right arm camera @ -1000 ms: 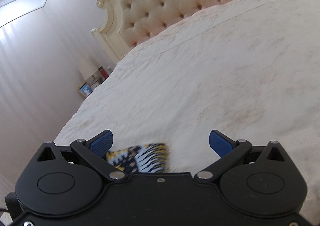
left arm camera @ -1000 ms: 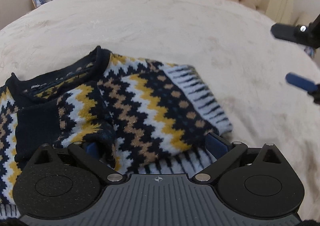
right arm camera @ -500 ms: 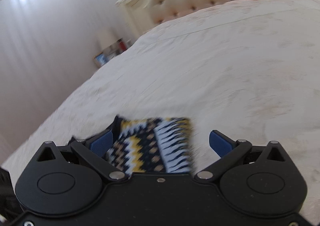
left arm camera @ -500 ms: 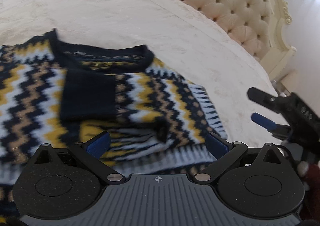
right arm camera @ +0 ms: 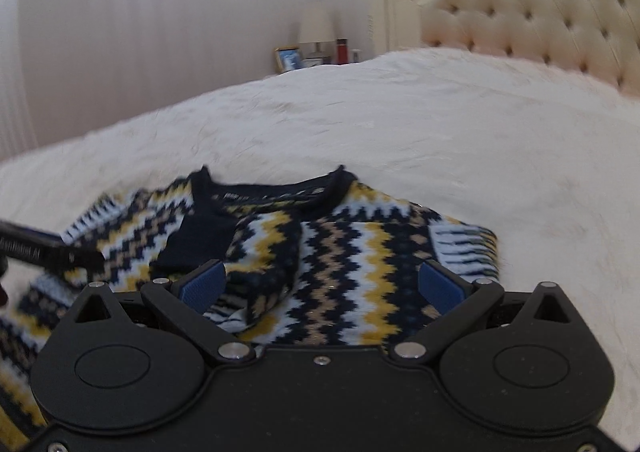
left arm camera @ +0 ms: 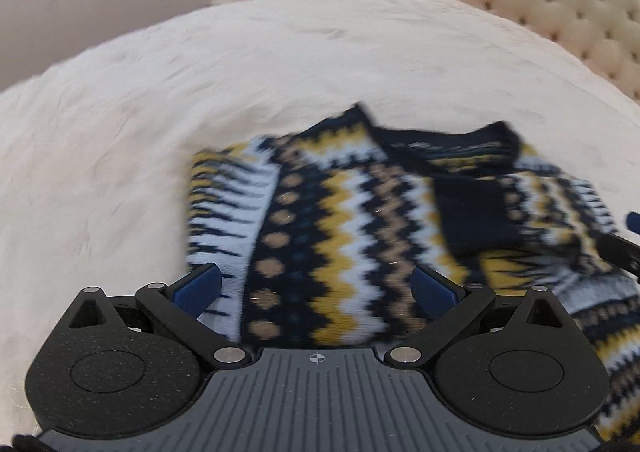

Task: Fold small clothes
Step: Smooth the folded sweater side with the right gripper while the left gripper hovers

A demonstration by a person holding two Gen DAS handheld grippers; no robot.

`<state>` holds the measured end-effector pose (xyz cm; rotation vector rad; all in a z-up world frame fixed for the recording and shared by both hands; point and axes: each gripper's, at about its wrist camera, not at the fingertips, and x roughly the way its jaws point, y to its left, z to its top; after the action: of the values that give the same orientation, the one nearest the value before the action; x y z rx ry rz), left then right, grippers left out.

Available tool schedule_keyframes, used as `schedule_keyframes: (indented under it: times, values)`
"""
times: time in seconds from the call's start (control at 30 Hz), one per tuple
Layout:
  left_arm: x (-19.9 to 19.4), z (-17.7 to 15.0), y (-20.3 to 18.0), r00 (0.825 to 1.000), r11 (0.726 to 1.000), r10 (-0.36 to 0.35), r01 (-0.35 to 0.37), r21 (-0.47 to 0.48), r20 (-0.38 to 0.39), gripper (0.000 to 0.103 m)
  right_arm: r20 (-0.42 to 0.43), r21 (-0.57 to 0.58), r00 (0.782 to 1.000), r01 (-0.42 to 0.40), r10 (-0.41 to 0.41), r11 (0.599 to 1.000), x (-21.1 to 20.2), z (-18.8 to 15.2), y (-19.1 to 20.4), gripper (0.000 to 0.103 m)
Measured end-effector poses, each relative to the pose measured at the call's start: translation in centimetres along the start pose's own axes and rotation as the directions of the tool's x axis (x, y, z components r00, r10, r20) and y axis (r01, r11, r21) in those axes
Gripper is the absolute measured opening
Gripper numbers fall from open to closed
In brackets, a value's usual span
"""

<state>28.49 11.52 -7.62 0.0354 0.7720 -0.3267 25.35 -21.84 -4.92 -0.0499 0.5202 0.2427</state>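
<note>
Since half a second ago both my views have swung: the sweater now fills the middle of each, and my right camera, which caught only a corner of it, now sees the whole neckline. Through my left wrist view, my left gripper [left arm camera: 316, 286] stands spread wide with nothing between the blue pads, hovering low over the zigzag sweater [left arm camera: 360, 220], which lies on the cream bedspread [left arm camera: 120, 132]; the striped hem band runs toward 10 o'clock, the dark collar [left arm camera: 448, 144] toward 1 o'clock, and a navy cuff [left arm camera: 472, 212] is folded in over the body at 3 o'clock. Everything here is smeared by motion, and the right edge cuts off my other tool. Through my right wrist view, my right gripper [right arm camera: 320, 284] is likewise wide apart and empty, above the sweater's chest [right arm camera: 344, 252], with the left tool's dark finger poking in at 9 o'clock. I judge the sleeves are tucked and the body fold comes next: each pair of pads must drop onto an edge and pinch. The bottom hem is hidden beneath my housings, so I cannot tell how flat it lies.
</note>
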Motion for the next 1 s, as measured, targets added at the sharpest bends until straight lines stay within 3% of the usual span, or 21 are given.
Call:
schedule_keyframes:
  times: [0.13,0.23,0.33,0.47,0.57,0.7,0.87,1.0]
  values:
    - [1.5,0.0,0.3,1.000,1.000,-0.017,0.017,0.004,-0.026,0.103,-0.015,-0.114,0.999,0.027,-0.029,0.993,1.6,-0.1,1.9,0.102]
    - [2.0,0.2,0.2,0.999,0.999,-0.032,0.033,0.005,-0.030,0.103,-0.043,-0.146,0.999,0.023,-0.030,0.989,2.8,-0.6,2.8,0.102]
    - [2.3,0.1,0.2,0.999,0.999,-0.042,0.042,0.006,-0.032,0.103,-0.060,-0.169,0.995,0.070,-0.081,0.983,3.7,-1.2,3.1,0.102]
    - [2.4,0.1,0.5,0.998,0.999,-0.049,0.049,0.003,-0.034,0.103,-0.059,-0.047,0.979,0.192,-0.195,0.980,3.6,-1.0,0.4,0.102]
    - [2.6,0.1,0.5,0.998,0.999,-0.050,0.050,0.005,-0.035,0.103,-0.087,0.124,0.974,0.218,-0.208,0.968,2.9,-0.8,-3.1,0.102]
    - [2.6,0.1,0.5,0.998,0.999,-0.049,0.049,0.005,-0.034,0.103,-0.129,0.241,0.969,0.235,-0.209,0.941,2.4,-1.3,-5.8,0.102]
    - [2.5,0.0,0.6,0.998,0.999,-0.053,0.053,0.004,-0.031,0.103,-0.138,0.269,0.969,0.237,-0.206,0.934,1.9,-1.3,-5.9,0.102]
    - [2.5,0.0,0.7,0.998,0.998,-0.057,0.057,0.003,-0.028,0.103,-0.127,0.380,0.980,0.192,-0.155,0.905,1.3,-1.5,-7.1,0.102]
